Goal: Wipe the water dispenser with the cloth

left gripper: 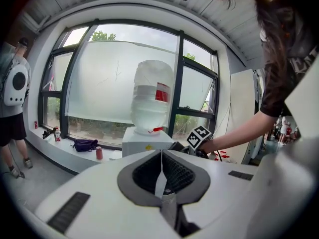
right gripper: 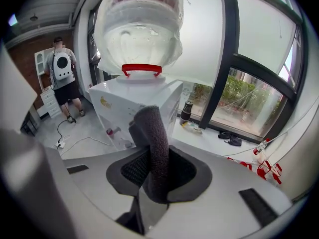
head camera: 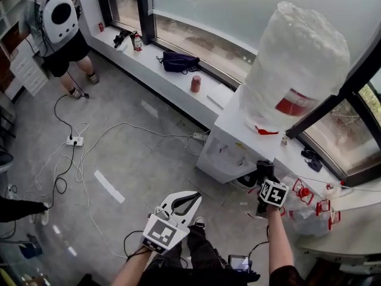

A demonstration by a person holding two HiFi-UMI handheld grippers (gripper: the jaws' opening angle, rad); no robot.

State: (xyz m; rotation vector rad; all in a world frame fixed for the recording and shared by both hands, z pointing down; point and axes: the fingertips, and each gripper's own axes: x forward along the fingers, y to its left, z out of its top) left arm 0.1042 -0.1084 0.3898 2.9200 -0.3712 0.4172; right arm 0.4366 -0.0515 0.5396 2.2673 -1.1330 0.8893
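Observation:
The white water dispenser (head camera: 235,140) stands by the window ledge, with a plastic-wrapped bottle (head camera: 297,58) on top. My right gripper (head camera: 264,173) is at its front right corner, shut on a dark grey cloth (right gripper: 152,146). In the right gripper view the cloth sticks up between the jaws, just short of the dispenser (right gripper: 137,106) and its red tap (right gripper: 141,68). My left gripper (head camera: 186,202) hangs lower and to the left, over the floor. Its pads (left gripper: 167,168) are shut together with nothing between them, and it faces the dispenser (left gripper: 144,142).
A person with a white backpack (head camera: 58,19) stands at the far left. Cables and a power strip (head camera: 74,140) lie on the floor. The ledge holds a purple bag (head camera: 178,61), a red cup (head camera: 196,83) and, at the right, red clips (head camera: 322,207).

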